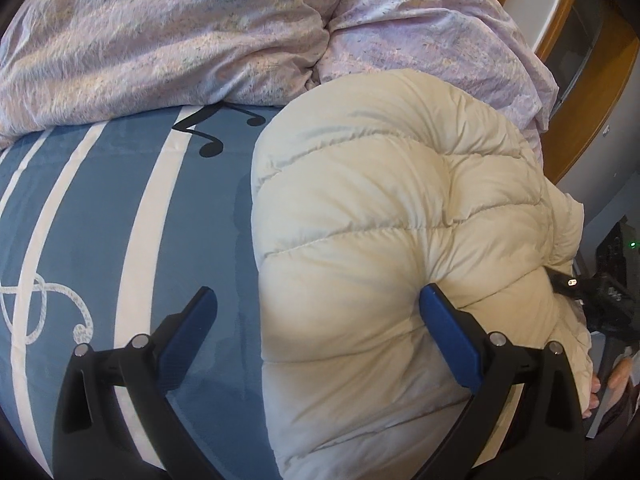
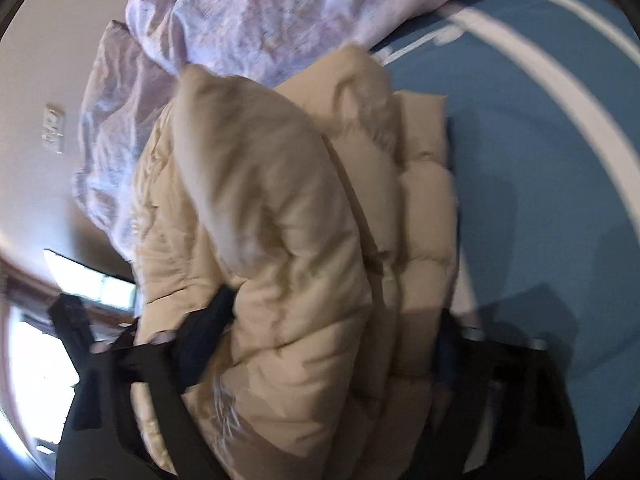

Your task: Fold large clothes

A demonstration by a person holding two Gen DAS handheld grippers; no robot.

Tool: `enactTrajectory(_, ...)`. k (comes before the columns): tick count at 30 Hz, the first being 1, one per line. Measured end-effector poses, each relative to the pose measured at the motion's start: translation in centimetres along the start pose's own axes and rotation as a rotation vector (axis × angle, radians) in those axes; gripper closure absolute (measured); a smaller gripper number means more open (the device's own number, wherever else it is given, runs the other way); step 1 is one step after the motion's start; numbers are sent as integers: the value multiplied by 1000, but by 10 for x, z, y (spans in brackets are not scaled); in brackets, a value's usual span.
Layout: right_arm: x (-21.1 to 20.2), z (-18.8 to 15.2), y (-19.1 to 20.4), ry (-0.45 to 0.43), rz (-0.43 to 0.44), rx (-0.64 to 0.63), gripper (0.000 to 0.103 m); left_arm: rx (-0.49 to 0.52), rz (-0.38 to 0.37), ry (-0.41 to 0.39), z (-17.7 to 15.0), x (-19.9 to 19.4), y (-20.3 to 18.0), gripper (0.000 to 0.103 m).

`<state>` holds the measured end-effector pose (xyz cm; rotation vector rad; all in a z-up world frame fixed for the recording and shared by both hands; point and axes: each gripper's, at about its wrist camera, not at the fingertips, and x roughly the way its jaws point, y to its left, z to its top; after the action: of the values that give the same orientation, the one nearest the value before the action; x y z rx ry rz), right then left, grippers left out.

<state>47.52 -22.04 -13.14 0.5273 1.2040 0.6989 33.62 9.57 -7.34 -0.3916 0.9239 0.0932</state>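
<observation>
A cream quilted puffer jacket (image 1: 380,220) lies folded into a thick bundle on the blue bed sheet (image 1: 88,208). My left gripper (image 1: 318,312) is open; its right finger (image 1: 448,332) presses on the jacket's top and its left finger (image 1: 192,320) hangs over the sheet. In the right wrist view the jacket (image 2: 280,240) fills the middle. My right gripper (image 2: 332,340) has its jaws spread wide around the thick bundle, the left finger (image 2: 208,328) pressed into the fabric and the right finger largely hidden behind it. That view is blurred.
A crumpled pink-lilac duvet (image 1: 180,40) is heaped along the far side of the bed, touching the jacket. The sheet has white stripes and music-note prints (image 1: 208,140). Wooden furniture (image 1: 592,80) stands beyond the right bed edge. A wall (image 2: 52,60) with a socket is at left.
</observation>
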Motion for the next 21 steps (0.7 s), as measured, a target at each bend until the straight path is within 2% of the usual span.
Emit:
enactTrajectory(1, 2, 2, -1, 0, 31, 5, 52, -8, -5, -1, 0, 0, 2, 2)
enactTrajectory(3, 1, 5, 1, -7, 75, 0, 66, -28, -20, 2, 2, 0, 6, 2)
enactTrajectory(4, 1, 6, 1, -9, 81, 0, 71, -39, -33, 5, 2, 0, 9, 2)
enactTrajectory(6, 1, 7, 3, -11, 93, -5, 75, -54, -53, 8, 4, 0, 12, 3)
enactTrajectory(16, 0, 13, -8, -2, 137, 11, 78, -91, -125, 28, 15, 8, 22, 8)
enactTrajectory(19, -1, 13, -14, 2, 149, 21, 78, -129, -196, 50, 17, 17, 26, 22)
enactTrajectory(21, -2, 13, -17, 4, 159, 27, 78, -158, -253, 56, 18, 21, 29, 40)
